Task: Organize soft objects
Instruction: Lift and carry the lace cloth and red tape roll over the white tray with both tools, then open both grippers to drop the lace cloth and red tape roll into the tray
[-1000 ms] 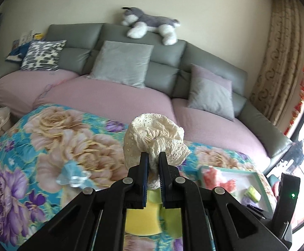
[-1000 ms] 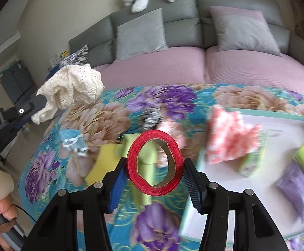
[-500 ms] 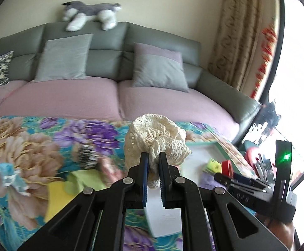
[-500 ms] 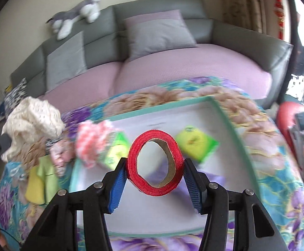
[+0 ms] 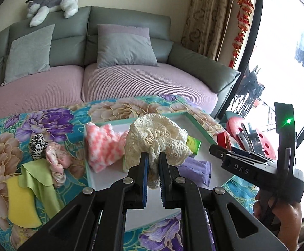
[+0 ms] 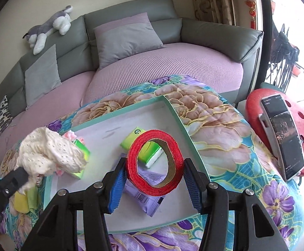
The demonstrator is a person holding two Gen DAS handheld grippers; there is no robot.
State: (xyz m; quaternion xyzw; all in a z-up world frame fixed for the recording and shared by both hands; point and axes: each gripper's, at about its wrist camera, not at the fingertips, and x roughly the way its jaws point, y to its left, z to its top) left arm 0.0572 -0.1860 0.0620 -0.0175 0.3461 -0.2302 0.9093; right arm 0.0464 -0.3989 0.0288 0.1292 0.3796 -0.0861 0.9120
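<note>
My left gripper (image 5: 153, 163) is shut on a cream lace cloth (image 5: 156, 138) and holds it above the left part of a white tray with a teal rim (image 5: 196, 123). The cloth also shows in the right wrist view (image 6: 47, 152). My right gripper (image 6: 153, 179) is shut on a red tape roll (image 6: 154, 163), held above the tray (image 6: 181, 123). In the tray lie a pink-and-white fluffy cloth (image 5: 101, 146), green tissue packs (image 6: 143, 146) and a purple packet (image 6: 147, 194).
On the floral tablecloth left of the tray lie a yellow cloth (image 5: 20, 200), a green cloth (image 5: 37, 177), a pink scrunchie (image 5: 58, 161) and a leopard scrunchie (image 5: 37, 146). A sofa (image 5: 110, 79) stands behind. A red stool with a phone (image 6: 281, 133) is at right.
Both grippers have swung right and come over the tray, each with its object still held. The tray now lies right below them.
</note>
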